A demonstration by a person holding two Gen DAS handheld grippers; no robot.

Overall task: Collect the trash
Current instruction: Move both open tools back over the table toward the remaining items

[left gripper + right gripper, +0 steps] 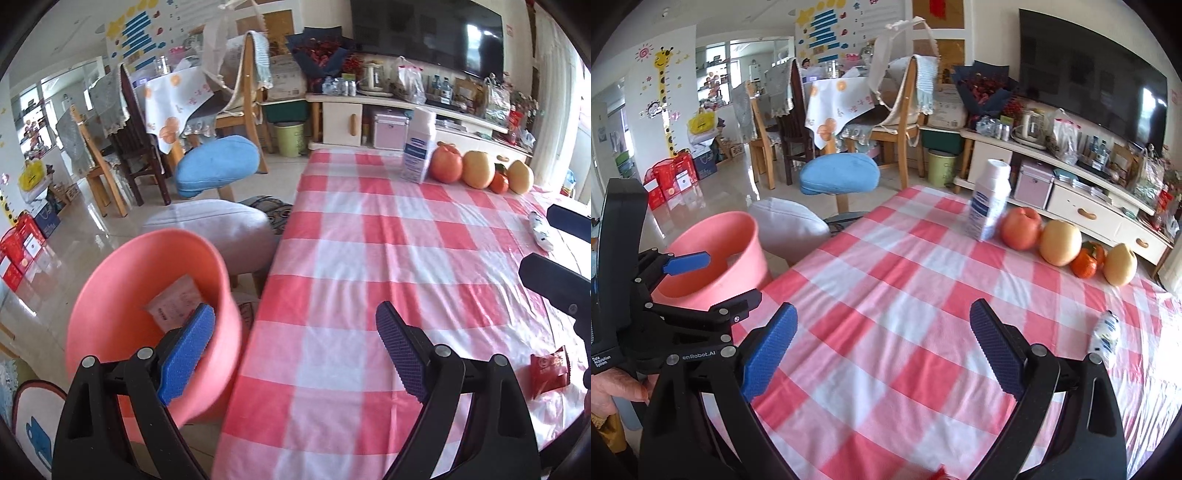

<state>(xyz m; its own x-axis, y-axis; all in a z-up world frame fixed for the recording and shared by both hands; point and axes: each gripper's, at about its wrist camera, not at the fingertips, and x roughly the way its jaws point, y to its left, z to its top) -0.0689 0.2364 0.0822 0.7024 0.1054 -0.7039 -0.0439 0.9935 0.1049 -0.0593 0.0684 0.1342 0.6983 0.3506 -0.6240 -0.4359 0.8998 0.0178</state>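
A pink bin stands on the floor by the table's left edge, with a white wrapper inside it. My left gripper is open and holds nothing; its left finger hangs over the bin's rim and its right finger over the red-and-white checked tablecloth. A red wrapper lies on the cloth at the lower right, and a crumpled white-and-blue wrapper lies further back. My right gripper is open and holds nothing above the cloth, with the white-and-blue wrapper to its right. The bin and the left gripper are at its left.
A white-and-blue carton stands at the table's far side beside an apple, a pear, a mandarin and another pear. A grey stool and a blue chair are behind the bin. A hand holds the left gripper.
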